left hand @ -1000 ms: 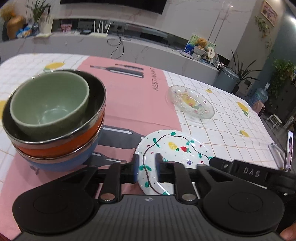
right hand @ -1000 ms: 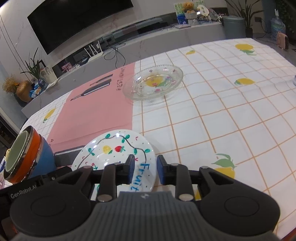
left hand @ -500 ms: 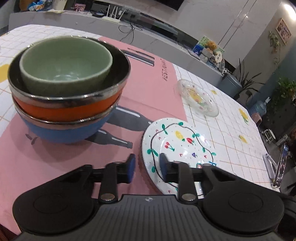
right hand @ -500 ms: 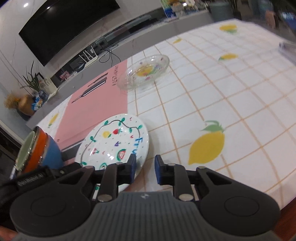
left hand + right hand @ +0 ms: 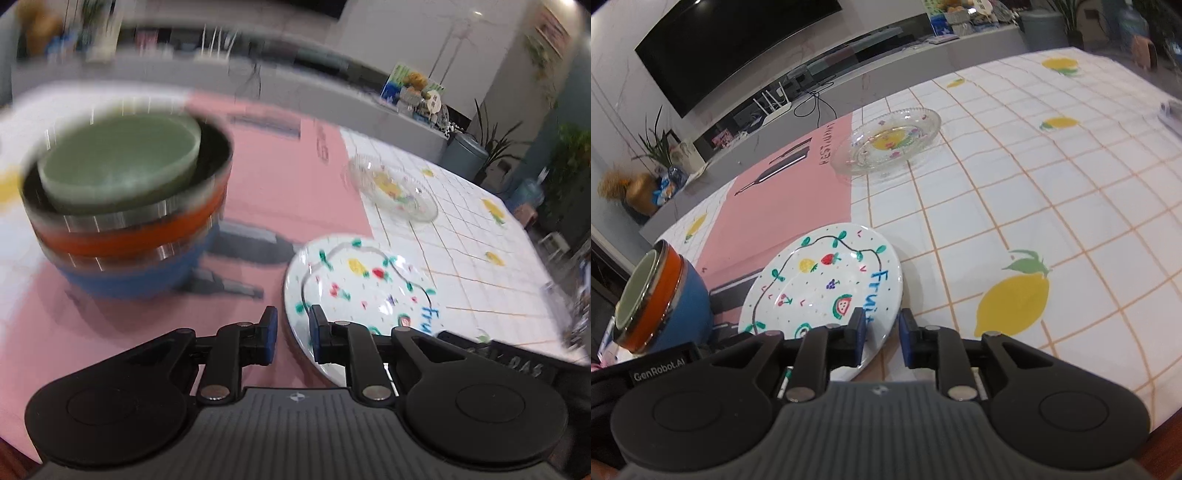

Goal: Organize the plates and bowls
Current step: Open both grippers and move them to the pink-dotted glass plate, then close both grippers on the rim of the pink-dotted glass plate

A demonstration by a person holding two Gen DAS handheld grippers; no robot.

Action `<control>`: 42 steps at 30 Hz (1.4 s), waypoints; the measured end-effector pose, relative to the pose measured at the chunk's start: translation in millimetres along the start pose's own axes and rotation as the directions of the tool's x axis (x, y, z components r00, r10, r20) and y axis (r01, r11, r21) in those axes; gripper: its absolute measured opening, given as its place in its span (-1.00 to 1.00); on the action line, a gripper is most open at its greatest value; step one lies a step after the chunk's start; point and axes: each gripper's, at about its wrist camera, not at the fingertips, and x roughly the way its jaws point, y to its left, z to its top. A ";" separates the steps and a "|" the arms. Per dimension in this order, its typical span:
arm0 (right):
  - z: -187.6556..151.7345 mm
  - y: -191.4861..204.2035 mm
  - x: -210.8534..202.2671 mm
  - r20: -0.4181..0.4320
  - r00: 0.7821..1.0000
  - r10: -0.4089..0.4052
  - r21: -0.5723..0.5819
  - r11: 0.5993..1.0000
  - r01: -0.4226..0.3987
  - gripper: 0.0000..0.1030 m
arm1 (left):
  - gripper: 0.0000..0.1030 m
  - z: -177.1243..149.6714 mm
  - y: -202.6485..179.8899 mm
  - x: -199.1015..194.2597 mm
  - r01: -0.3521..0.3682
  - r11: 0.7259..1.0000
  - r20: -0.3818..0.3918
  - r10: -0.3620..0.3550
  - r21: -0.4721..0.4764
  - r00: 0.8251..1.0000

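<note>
Now Both Claws Grip the Fruit Plate

Both jaws have just been closing: left claw (image 5: 291,334) and right claw (image 5: 882,338) each pinch the fruit plate's (image 5: 827,284) rim, tilted off the desk (image 5: 1052,192), glass plate (image 5: 890,142) at 12 o'clock.

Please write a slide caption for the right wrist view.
Right gripper straddles the fruit plate's rim; glass plate beyond.

The left gripper (image 5: 291,334) and right gripper (image 5: 882,338) each seem to pinch an edge of the painted plate (image 5: 820,284), jaws nearly closed.
</note>
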 end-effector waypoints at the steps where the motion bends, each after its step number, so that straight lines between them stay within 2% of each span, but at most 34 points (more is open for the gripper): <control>1: 1.4 -0.7 -4.1 0.020 1.000 -0.010 -0.010 1.000 0.010 -0.54 | -0.61 1.7 -3.7 -4.3 0.000 1.000 0.013 0.000 0.020 1.000; 3: 5.6 -3.0 -11.5 0.059 0.998 -0.028 -0.012 1.000 0.029 -0.36 | -0.57 7.3 -10.7 -9.1 0.033 0.999 0.018 -0.034 0.031 0.999; 7: 13.7 -5.7 -21.7 0.139 0.986 -0.094 -0.025 0.995 0.098 -0.36 | -0.50 23.0 -24.6 -9.7 0.095 0.995 0.005 -0.096 0.042 0.995; 11: 20.5 -9.7 -28.2 0.222 0.963 -0.150 -0.074 0.983 0.170 -0.33 | -0.49 36.0 -44.6 -6.6 0.060 0.992 0.066 -0.067 0.109 0.996; 14: 32.1 -19.4 -25.4 0.215 0.964 -0.159 -0.063 0.982 0.176 -0.27 | -0.48 48.5 -56.9 0.8 0.064 0.988 0.080 -0.076 0.138 0.994; 17: 46.5 -31.3 -20.2 0.202 0.970 -0.132 -0.040 0.989 0.143 -0.27 | -0.45 64.3 -62.1 13.8 0.066 0.993 0.073 -0.074 0.101 0.995; 20: 62.8 -38.1 -14.4 0.208 0.968 -0.141 -0.044 0.987 0.153 -0.27 | -0.42 79.6 -63.2 29.4 0.061 0.996 0.073 -0.065 0.060 0.995; 22: 74.4 -41.5 -9.2 0.215 0.966 -0.143 -0.051 0.986 0.157 -0.27 | -0.35 88.0 -60.9 40.5 0.063 0.998 0.050 -0.064 0.019 0.997; 24: 85.8 -46.6 -1.3 0.213 0.968 -0.137 -0.036 0.988 0.147 -0.24 | -0.04 94.2 -59.4 51.5 0.083 0.996 0.037 -0.082 -0.027 0.996; 28: 107.4 -53.8 22.9 0.170 0.978 -0.117 -0.002 0.993 0.119 -0.24 | 0.03 104.1 -65.9 75.3 0.100 0.994 0.006 -0.100 -0.042 0.995; 31: 121.1 -54.4 43.9 0.136 0.986 -0.094 0.012 0.996 0.093 -0.24 | 0.04 112.9 -65.7 95.1 0.068 0.996 -0.001 -0.068 -0.059 0.998; 34: 134.2 -54.0 64.6 0.098 0.994 -0.055 0.030 0.998 0.052 -0.22 | 0.04 124.5 -53.9 116.1 0.051 0.991 -0.017 -0.053 -0.125 0.998; 37: 144.8 -54.4 84.0 0.079 0.996 -0.043 0.060 0.997 0.039 -0.05 | 0.04 135.2 -41.5 135.6 0.060 0.981 -0.029 -0.066 -0.186 0.997; 40: 155.6 -57.1 103.1 0.048 0.998 -0.050 0.090 0.995 0.046 0.00 | 0.04 141.6 -35.3 148.8 -0.023 0.979 -0.034 0.016 -0.202 0.999; 42: 161.8 -60.3 114.2 0.030 0.998 -0.046 0.111 0.993 0.043 0.00 | 0.08 143.2 -32.0 157.1 -0.027 0.979 -0.038 0.020 -0.201 0.999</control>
